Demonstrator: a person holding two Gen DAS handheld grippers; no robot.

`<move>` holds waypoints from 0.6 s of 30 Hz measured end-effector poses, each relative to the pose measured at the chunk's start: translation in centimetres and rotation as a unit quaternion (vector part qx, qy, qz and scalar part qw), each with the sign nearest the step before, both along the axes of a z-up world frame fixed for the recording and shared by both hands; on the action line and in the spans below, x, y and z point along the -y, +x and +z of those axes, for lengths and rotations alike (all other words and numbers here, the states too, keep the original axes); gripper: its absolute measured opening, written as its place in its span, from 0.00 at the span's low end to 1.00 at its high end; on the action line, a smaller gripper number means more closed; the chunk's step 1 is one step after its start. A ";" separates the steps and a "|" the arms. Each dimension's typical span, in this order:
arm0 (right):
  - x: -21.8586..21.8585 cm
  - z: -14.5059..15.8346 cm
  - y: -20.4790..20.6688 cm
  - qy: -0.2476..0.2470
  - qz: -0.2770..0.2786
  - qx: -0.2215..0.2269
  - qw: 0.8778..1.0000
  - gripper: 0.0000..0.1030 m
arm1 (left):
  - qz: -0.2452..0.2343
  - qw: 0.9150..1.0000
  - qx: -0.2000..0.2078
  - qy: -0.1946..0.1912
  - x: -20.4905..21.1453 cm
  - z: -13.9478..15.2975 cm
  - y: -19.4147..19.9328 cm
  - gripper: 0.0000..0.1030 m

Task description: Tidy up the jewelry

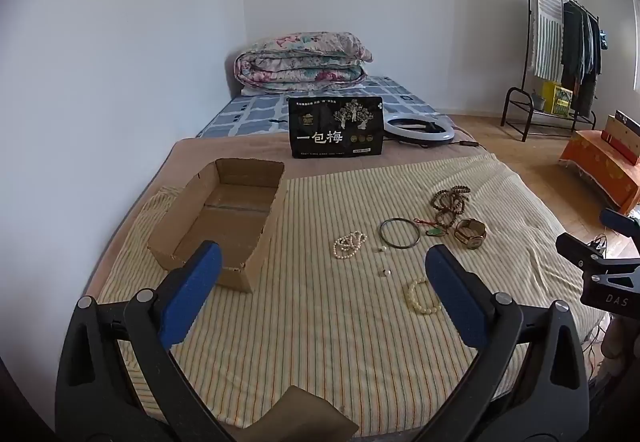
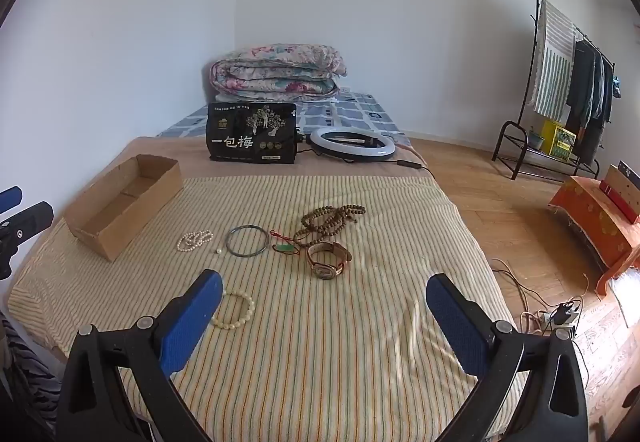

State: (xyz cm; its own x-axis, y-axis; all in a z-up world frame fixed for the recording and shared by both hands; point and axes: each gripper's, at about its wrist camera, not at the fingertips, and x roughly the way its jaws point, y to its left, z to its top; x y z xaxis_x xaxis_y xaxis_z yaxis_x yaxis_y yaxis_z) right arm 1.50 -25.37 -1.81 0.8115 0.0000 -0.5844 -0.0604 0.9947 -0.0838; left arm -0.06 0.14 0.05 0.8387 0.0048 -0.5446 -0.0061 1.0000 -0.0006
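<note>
Jewelry lies loose on a striped cloth over the bed: a white pearl string, a dark bangle, brown prayer beads, a green pendant on red cord, a watch and a cream bead bracelet. An empty cardboard box stands to the left. My left gripper hangs open above the cloth, nothing between its jaws. My right gripper is open too, near the bracelet.
A black snack bag and a ring light sit behind the cloth, a folded quilt further back. Two small pearl-like pieces lie near the bangle. A clothes rack, an orange bench and floor cables stand right.
</note>
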 end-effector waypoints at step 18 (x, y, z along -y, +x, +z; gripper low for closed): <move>-0.4 -0.1 0.0 -0.001 0.002 -0.001 1.000 1.00 | -0.001 1.000 0.001 0.004 -0.1 0.0 0.0 1.00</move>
State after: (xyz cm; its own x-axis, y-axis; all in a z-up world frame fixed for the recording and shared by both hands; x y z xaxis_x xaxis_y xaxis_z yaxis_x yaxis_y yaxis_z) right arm 1.53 -24.99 -1.93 0.8099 0.0024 -0.5865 -0.0653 0.9941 -0.0860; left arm -0.10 0.23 0.09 0.8403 0.0073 -0.5421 -0.0035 1.0000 0.0081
